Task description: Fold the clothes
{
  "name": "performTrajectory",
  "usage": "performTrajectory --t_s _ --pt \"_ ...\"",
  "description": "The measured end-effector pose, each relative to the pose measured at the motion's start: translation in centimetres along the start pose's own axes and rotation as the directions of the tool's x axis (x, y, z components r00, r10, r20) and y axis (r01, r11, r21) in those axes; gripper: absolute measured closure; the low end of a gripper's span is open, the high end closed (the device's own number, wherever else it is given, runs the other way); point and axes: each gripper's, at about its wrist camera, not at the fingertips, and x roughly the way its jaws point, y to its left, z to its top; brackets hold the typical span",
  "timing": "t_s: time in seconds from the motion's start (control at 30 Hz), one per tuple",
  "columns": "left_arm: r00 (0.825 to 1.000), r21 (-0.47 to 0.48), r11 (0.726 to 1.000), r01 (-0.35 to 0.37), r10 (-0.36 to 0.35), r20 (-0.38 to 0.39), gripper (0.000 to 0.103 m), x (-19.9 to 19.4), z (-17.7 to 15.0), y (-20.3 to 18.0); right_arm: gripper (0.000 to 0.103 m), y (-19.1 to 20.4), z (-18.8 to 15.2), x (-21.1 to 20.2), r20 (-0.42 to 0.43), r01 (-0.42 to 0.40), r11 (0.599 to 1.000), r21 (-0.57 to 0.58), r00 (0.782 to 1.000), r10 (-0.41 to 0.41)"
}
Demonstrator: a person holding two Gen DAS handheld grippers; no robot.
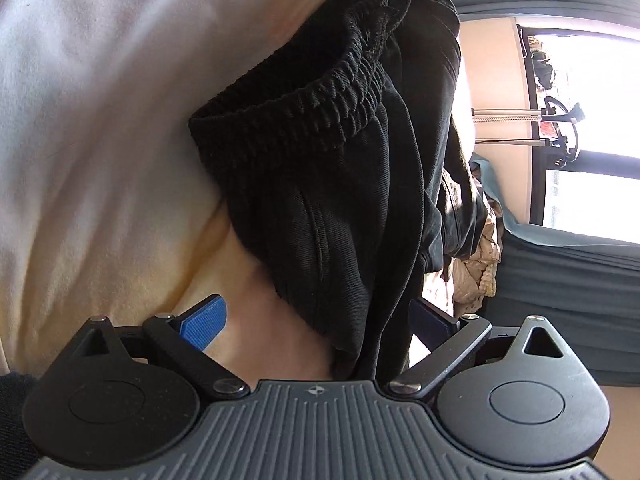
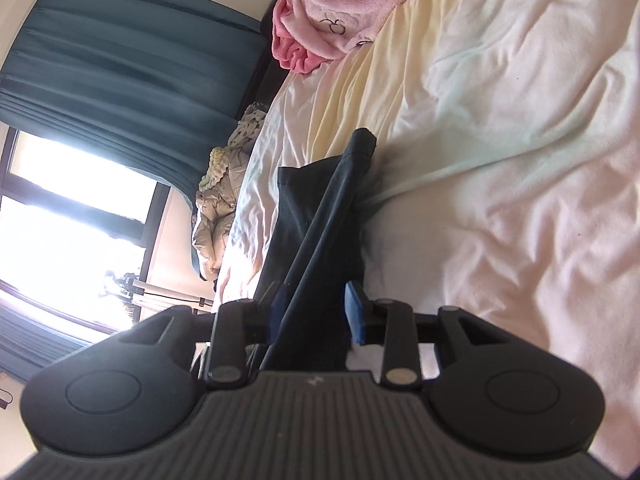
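Black trousers [image 1: 340,184] with a ribbed elastic waistband [image 1: 304,116] hang over the pale bed sheet [image 1: 100,120]. My left gripper [image 1: 316,320] has its blue pads [image 1: 206,322] wide apart, with trouser cloth lying loosely between them. In the right wrist view a black trouser leg [image 2: 320,220] runs from the sheet [image 2: 500,160] into my right gripper [image 2: 316,308]. Its blue pads [image 2: 356,312] stand on either side of the cloth, and I cannot tell whether they pinch it.
A pink fleece blanket [image 2: 328,16] is heaped at the far end of the bed. A beige quilted garment [image 2: 216,216] lies by the bed edge. Teal curtains [image 2: 128,80] and a bright window [image 2: 72,216] are beyond. A stand with rods [image 1: 560,128] is by the window.
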Motion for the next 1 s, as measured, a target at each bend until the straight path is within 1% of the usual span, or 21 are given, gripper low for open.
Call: performTrajectory --t_s 0.07,0.17,0.27,0.33,0.37,0.4,0.43,0.47,0.5,0.53,0.6,0.63,0.67,0.73,0.8,0.87,0.9,1.0 --pt "0.999 -0.005 0.999 -0.035 0.035 0.023 0.006 1.1 0.6 -0.2 0.067 -0.5 0.1 0.4 -0.011 0.0 0.999 0.036 1.0 0.0" --pt "0.993 -0.009 0.995 -0.103 0.103 0.063 0.009 2.9 1.5 -0.5 0.067 -1.0 0.2 0.7 -0.016 0.011 0.998 0.063 1.0 -0.01" --pt "0.986 -0.027 0.992 -0.126 0.128 0.111 0.017 3.4 2.2 -0.6 0.067 -1.1 0.5 1.2 -0.014 0.024 0.999 0.044 1.0 -0.024" --pt "0.984 -0.017 0.993 -0.114 0.116 0.134 0.025 3.3 2.3 -0.9 0.066 -1.1 0.8 1.6 -0.005 0.036 0.999 0.015 0.999 -0.036" --pt "0.984 -0.016 0.994 -0.108 0.109 0.142 0.027 3.2 2.4 -0.9 0.064 -1.1 1.0 1.9 0.002 0.043 0.999 0.0 0.999 -0.043" --pt "0.984 -0.021 0.995 -0.099 0.101 0.148 0.033 3.1 2.5 -0.8 0.059 -1.1 1.2 2.3 0.011 0.049 0.999 -0.015 0.999 -0.049" --pt "0.984 -0.026 0.996 -0.088 0.091 0.152 0.043 3.0 2.6 -0.6 0.057 -1.1 1.3 2.6 0.019 0.055 0.998 -0.028 0.998 -0.054" --pt "0.985 -0.027 0.997 -0.072 0.075 0.154 0.048 2.9 2.7 -0.5 0.054 -1.1 1.4 2.9 0.025 0.054 0.998 -0.037 0.998 -0.053" --pt "0.986 -0.027 0.999 -0.043 0.047 0.159 0.057 2.6 2.8 -0.4 0.054 -1.1 1.6 3.3 0.029 0.048 0.998 -0.043 0.998 -0.047" --pt "0.986 -0.033 0.999 -0.007 0.012 0.168 0.061 2.3 2.7 -0.4 0.053 -1.2 1.7 3.8 0.036 0.037 0.998 -0.046 0.999 -0.036" --pt "0.98 -0.035 0.996 0.08 -0.072 0.186 0.068 1.5 2.6 -0.2 0.049 -1.2 2.0 4.7 0.049 0.009 0.999 -0.049 0.999 -0.007" --pt "0.975 -0.025 0.993 0.113 -0.106 0.193 0.068 1.3 2.6 -0.2 0.049 -1.2 2.1 5.2 0.052 -0.002 0.999 -0.053 0.999 0.004" --pt "0.972 -0.012 0.992 0.129 -0.124 0.198 0.068 1.1 2.5 -0.4 0.049 -1.1 2.3 5.9 0.053 -0.011 0.998 -0.063 0.998 0.015" --pt "0.976 0.001 0.995 0.103 -0.101 0.193 0.068 1.8 2.6 -1.0 0.049 -0.9 2.4 7.2 0.053 -0.018 0.996 -0.089 0.998 0.023" --pt "0.981 -0.002 0.997 0.071 -0.069 0.183 0.066 2.6 2.8 -1.5 0.049 -0.8 2.5 8.5 0.052 -0.007 0.994 -0.109 0.999 0.013" --pt "0.986 -0.001 0.999 0.047 -0.046 0.159 0.059 3.3 3.0 -1.6 0.049 -0.8 2.4 9.8 0.055 0.008 0.994 -0.11 0.998 -0.002" --pt "0.989 0.004 0.999 0.035 -0.036 0.145 0.052 3.7 3.2 -1.7 0.049 -0.8 2.4 10.5 0.057 0.013 0.994 -0.105 0.998 -0.007" --pt "0.992 0.02 1.0 0.014 -0.016 0.126 0.051 4.4 4.1 -2.3 0.049 -0.4 2.2 12.2 0.07 0.049 0.99 -0.134 0.997 -0.04"
